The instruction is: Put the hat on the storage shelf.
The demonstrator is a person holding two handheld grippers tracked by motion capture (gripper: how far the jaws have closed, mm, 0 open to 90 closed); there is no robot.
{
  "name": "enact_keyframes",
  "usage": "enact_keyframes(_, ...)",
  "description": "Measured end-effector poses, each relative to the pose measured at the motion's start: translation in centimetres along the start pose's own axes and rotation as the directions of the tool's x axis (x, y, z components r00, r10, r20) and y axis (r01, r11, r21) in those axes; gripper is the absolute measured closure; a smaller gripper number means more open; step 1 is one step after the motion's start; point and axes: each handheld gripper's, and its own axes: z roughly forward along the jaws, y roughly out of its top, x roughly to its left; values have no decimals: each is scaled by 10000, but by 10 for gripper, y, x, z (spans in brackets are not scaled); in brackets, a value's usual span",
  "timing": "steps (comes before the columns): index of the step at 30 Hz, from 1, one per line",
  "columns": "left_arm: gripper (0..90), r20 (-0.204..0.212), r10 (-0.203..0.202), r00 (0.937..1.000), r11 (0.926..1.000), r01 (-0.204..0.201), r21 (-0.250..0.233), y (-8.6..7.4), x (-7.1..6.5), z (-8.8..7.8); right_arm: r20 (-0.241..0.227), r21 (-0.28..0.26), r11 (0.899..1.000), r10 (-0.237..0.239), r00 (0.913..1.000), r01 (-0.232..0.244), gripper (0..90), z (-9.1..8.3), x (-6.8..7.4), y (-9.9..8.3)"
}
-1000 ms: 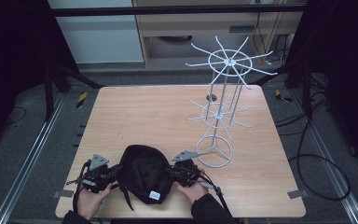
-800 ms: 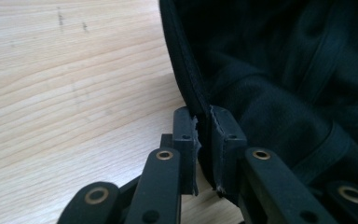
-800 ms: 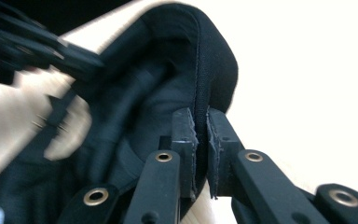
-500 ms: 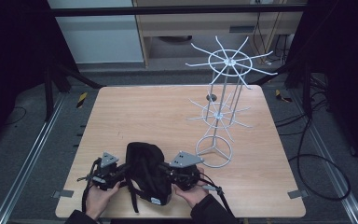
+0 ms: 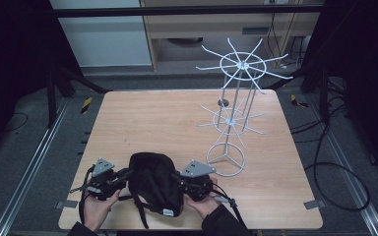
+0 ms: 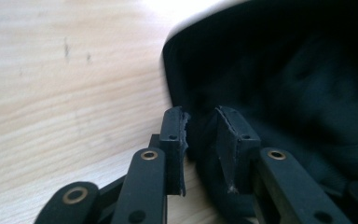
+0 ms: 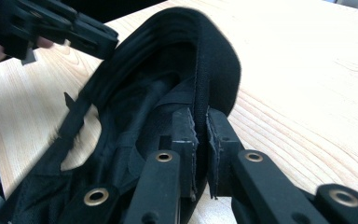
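One black cap (image 5: 153,183) lies between two tools: the right tool (image 7: 200,128) clamps its rim, the left tool (image 6: 200,128), jaws just opening, stands parted.

A black fabric cap (image 5: 153,183) with a small white label is seen on a light wood-grain bench (image 5: 167,123); the wire rack (image 5: 234,118) is white.

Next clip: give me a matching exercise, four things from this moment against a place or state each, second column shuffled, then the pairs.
Things:
1. left gripper
2. right gripper
3. black bag
4. white wire rack

States:
A. stands upright on the table's right half
B. pinches the bag's rim
C. held between both grippers at the near edge
D. jaws slightly apart, just been opening

Pairs: 1-D, 2-B, 3-C, 4-A
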Motion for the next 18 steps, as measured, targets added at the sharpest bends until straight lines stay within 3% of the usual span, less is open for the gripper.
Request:
enact_keyframes(4,660,460,135,9988,9987,-112,-496,10,-15,-5,-34,-31,10000,-65,10000,65,832,0,2,0)
enact_keyframes(9,590,1267,-160,9918,9974,247,-675,22,-32,5,-134,-44,9999,-127,9998,126,825,1,4,0)
enact_keyframes(14,523,1427,-51,9898,9974,154,-711,25,-42,11,-203,-54,9998,-189,9996,188,821,2,5,-1)
enact_keyframes(18,495,1494,-185,9886,9967,300,-751,29,-48,15,-271,-101,9997,-245,9993,242,820,2,7,-1)
